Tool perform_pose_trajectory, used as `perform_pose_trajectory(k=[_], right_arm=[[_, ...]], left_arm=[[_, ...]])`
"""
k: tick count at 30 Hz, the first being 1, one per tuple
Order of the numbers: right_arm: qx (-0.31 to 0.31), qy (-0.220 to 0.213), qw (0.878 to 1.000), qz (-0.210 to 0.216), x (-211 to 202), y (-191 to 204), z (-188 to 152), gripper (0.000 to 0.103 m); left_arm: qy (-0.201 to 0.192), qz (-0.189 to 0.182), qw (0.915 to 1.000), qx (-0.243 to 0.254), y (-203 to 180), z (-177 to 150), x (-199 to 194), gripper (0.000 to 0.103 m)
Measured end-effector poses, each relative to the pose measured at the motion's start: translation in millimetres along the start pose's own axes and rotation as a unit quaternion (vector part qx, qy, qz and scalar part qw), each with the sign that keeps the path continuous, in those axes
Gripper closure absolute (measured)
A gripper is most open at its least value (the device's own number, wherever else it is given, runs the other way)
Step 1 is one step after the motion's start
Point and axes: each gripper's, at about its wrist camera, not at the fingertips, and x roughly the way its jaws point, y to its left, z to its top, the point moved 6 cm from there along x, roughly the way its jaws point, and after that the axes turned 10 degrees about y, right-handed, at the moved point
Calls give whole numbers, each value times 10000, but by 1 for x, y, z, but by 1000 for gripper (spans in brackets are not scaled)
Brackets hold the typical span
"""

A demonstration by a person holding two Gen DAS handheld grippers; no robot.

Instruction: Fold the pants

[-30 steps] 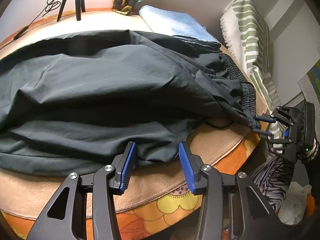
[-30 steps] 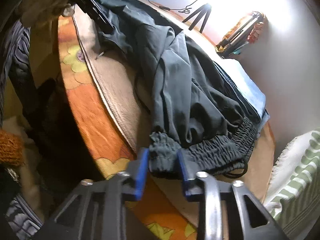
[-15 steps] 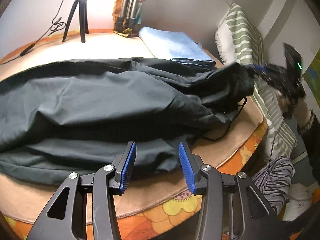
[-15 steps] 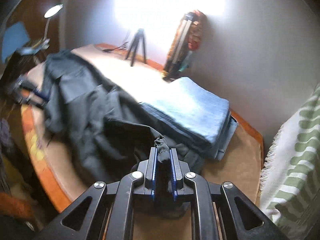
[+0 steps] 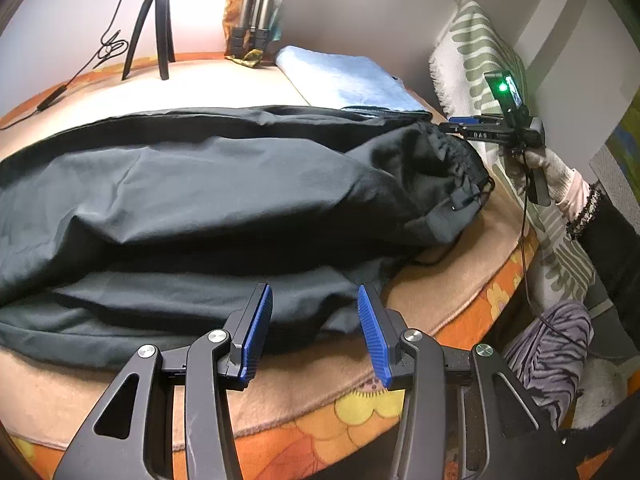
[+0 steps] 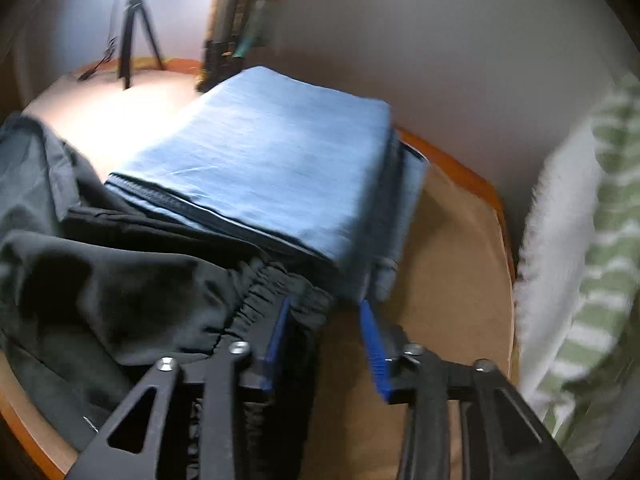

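Looking from the left wrist, we see the pants (image 5: 208, 208) spread dark across a round desk (image 5: 452, 280), their waistband end heaped toward the right tongs (image 5: 460, 126), which a gloved hand (image 5: 548, 168) holds at the far edge. Our left tongs (image 5: 316, 320) stand part open over the near hem, gripping nothing. The right-wrist view shows what that one hides: the right tongs (image 6: 326, 332) have just been opening, the elastic waistband (image 6: 256, 304) lying against the left pad, the right pad clear of it. It also shows a folded blue cloth (image 6: 264, 152) just behind the pants. That view is blurred. A tripod (image 5: 154, 28) stands at the back by the wall; a striped green blanket (image 5: 476, 52) hangs to the right.
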Motion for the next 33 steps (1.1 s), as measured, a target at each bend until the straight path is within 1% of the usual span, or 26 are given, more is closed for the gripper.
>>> perform_pose_trajectory(k=[2, 4, 5, 7, 10, 11, 13, 16, 17, 18, 20, 23, 24, 27, 31, 33], right_arm=[[299, -46, 9994, 179, -10, -4, -13, 58], [633, -69, 9976, 268, -20, -8, -29, 39], [893, -82, 9951, 420, -27, -8, -43, 37], [1205, -34, 9904, 682, -34, -2, -66, 36], [1694, 109, 9812, 918, -37, 11, -100, 34], [1862, 167, 9775, 972, -37, 14, -108, 34], [2285, 266, 9661, 1176, -32, 15, -122, 34], [2916, 304, 9441, 1508, -26, 11, -137, 34], [3043, 326, 9391, 1566, -25, 10, -140, 34], [3107, 319, 9365, 1593, -24, 10, -140, 34], [3217, 268, 9313, 1689, -26, 12, -139, 34], [3258, 183, 9294, 1725, -29, 15, -134, 34], [3290, 167, 9274, 1773, -29, 17, -133, 34], [3377, 165, 9208, 1945, -25, 20, -131, 34], [3382, 221, 9177, 2070, -16, 27, -128, 34], [3446, 217, 9120, 2213, -13, 29, -127, 34]], left_arm=[[11, 12, 10000, 75, -3, -8, -3, 60], [40, -48, 9999, 90, -4, -15, -4, 60], [62, -73, 9999, 89, -3, -18, -4, 60], [132, -119, 9998, 76, -4, -26, -2, 60], [201, 7, 9996, 198, -10, -30, 3, 60], [203, 105, 9993, 306, -13, -30, 4, 60], [175, 453, 9962, 722, -25, -29, 8, 60], [231, 771, 9888, 1256, -41, -26, 15, 60], [275, 876, 9854, 1435, -46, -25, 19, 60], [298, 940, 9832, 1537, -48, -25, 22, 60], [353, 1167, 9760, 1807, -53, -22, 30, 60], [405, 1616, 9610, 2209, -57, -18, 44, 60], [446, 1768, 9541, 2375, -59, -17, 49, 60], [579, 1925, 9448, 2586, -59, -16, 60, 60], [594, 1929, 9413, 2707, -57, -9, 63, 60], [613, 1850, 9428, 2703, -56, -5, 64, 60]])
